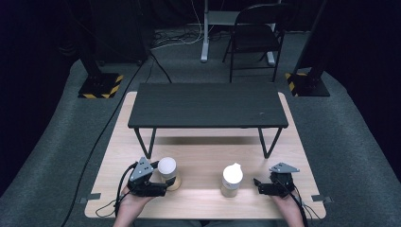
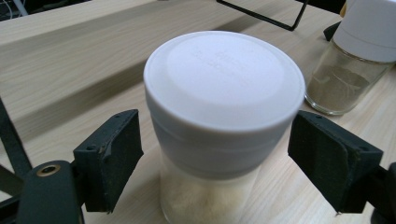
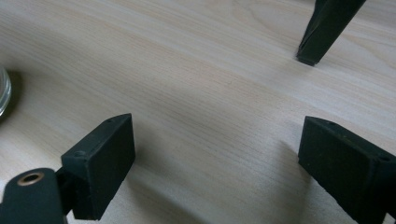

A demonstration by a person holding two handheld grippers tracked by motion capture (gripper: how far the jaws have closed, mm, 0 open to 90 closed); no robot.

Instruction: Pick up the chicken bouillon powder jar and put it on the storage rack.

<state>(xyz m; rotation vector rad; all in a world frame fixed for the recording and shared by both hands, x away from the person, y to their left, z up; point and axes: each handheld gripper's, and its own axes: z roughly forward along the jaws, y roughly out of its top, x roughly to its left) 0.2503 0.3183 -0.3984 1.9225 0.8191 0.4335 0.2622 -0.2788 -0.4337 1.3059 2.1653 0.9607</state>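
Left hand-held gripper (image 2: 215,154): jaws apart, one on each side of the near jar; a sliver of gap shows at both pads, so they seem not to press on it, though the angle makes that hard to judge.
Near jar (image 2: 224,93): upright on the counter, clear glass with pale powder at the bottom and a wide flat white lid, standing between the left jaws.
Near jar, from above (image 1: 167,171): at the front left of the counter, just in front of the left hand-held gripper (image 1: 163,182).
Second jar (image 1: 231,179): upright at the front, right of centre, white cap with a small raised tab, brownish powder inside; well apart from the near jar.
Right hand-held gripper (image 3: 215,163): jaws wide apart over bare wood, nothing between them; it sits near the second jar, to its right, not touching it.
Counter (image 1: 203,198): light wood board.
Black stand (image 1: 208,105): low, on thin legs, across the back half of the counter.
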